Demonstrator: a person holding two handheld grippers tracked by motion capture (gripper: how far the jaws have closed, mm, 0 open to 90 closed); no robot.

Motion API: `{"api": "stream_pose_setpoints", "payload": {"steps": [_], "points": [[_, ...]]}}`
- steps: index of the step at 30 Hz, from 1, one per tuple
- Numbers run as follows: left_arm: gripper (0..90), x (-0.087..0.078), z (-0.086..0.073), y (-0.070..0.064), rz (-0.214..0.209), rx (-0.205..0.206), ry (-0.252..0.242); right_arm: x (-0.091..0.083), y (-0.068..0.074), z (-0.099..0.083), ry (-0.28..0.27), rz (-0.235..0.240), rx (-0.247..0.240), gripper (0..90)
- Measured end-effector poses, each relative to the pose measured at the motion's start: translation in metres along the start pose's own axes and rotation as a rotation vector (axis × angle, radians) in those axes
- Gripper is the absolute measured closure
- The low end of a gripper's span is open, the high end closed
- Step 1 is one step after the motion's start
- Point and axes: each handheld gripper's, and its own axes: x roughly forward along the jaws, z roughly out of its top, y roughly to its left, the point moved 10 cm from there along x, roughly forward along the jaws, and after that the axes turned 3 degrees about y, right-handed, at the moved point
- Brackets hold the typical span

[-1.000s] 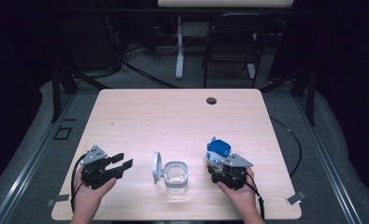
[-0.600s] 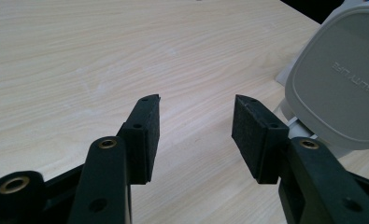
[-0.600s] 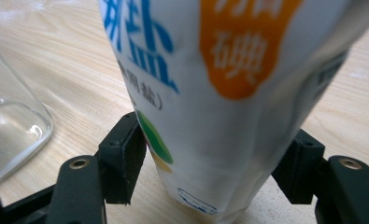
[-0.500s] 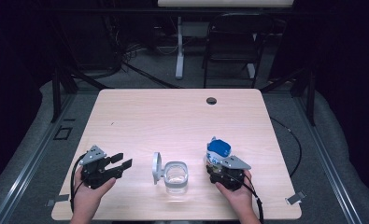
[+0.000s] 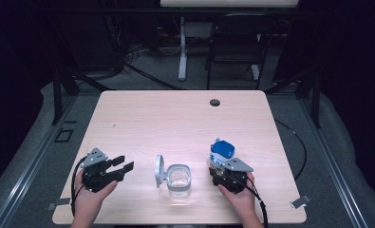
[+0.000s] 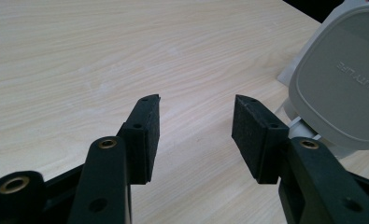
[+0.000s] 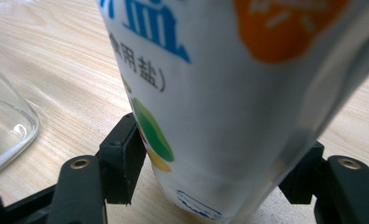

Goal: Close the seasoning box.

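Observation:
A white salt bag (image 5: 222, 150) with a blue top stands on the wooden table (image 5: 175, 123) at the front right. My right gripper (image 5: 220, 166) is shut on its lower part, and in the right gripper view the black pads press the bag (image 7: 238, 93) from both sides around the gripper's middle (image 7: 217, 165). A clear glass container (image 5: 179, 178) sits at the front centre with its grey lid (image 5: 159, 171) flipped up on its left. My left gripper (image 5: 126, 162) rests at the front left, open and holding nothing (image 6: 196, 126), with the lid (image 6: 345, 84) just off to its right.
A round cable hole (image 5: 215, 102) sits near the table's far edge. A dark chair (image 5: 237, 42) and a white table leg (image 5: 182, 52) stand beyond it. The glass container's rim (image 7: 4, 130) lies left of the bag in the right gripper view.

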Motion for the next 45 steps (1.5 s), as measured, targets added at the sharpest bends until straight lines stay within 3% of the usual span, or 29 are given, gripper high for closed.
{"api": "stream_pose_setpoints", "payload": {"steps": [11,45], "points": [[52.1,0.0003,-0.0005,0.0,0.001,-0.001,0.002,-0.001,-0.0002,-0.0004,0.007,-0.023,-0.028,36.2],[52.1,0.0007,-0.0017,0.0024,0.005,-0.001,0.005,-0.0026,0.0022,-0.0006,-0.006,-0.001,-0.054,39.9]]}}
